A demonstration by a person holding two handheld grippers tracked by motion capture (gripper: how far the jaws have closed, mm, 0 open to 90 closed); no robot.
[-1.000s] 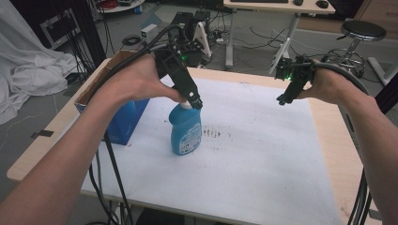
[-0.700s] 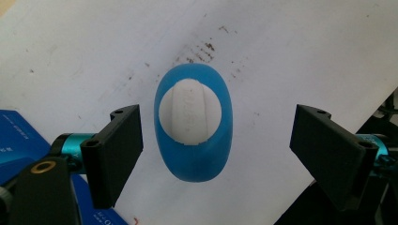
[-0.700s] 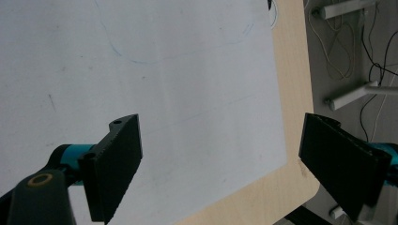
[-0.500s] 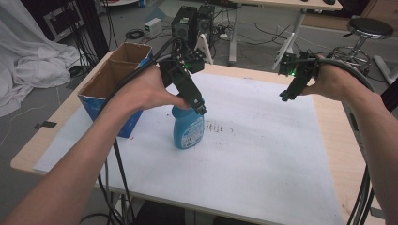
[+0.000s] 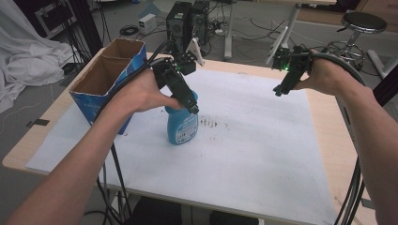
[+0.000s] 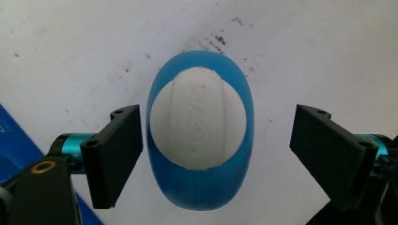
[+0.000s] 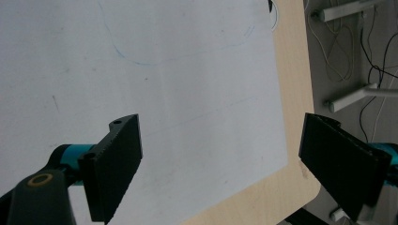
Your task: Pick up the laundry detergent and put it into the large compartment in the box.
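A blue bottle (image 5: pixel 182 127) with a white cap (image 6: pixel 199 126) stands upright on the white sheet (image 5: pixel 253 140), left of the middle. My left gripper (image 5: pixel 192 107) hangs right over its top and points down. In the left gripper view this gripper (image 6: pixel 218 123) is open; its jaws stand on either side of the bottle (image 6: pixel 202 187), the left one close to it, the right one well apart. My right gripper (image 5: pixel 279 90) is held in the air over the sheet's far right part. It is open (image 7: pixel 220 136), with nothing between its jaws.
A blue cardboard box (image 5: pixel 105 77), open at the top, stands at the table's left edge beside the bottle. The wooden table (image 5: pixel 328 117) shows past the sheet on the right, and its corner (image 7: pixel 293 154) lies under the right gripper. Computer towers, cables and a stool stand beyond the table.
The left gripper stays over the bottle's top and the right gripper stays raised at the right. The view has shifted a little, so more of the box shows.
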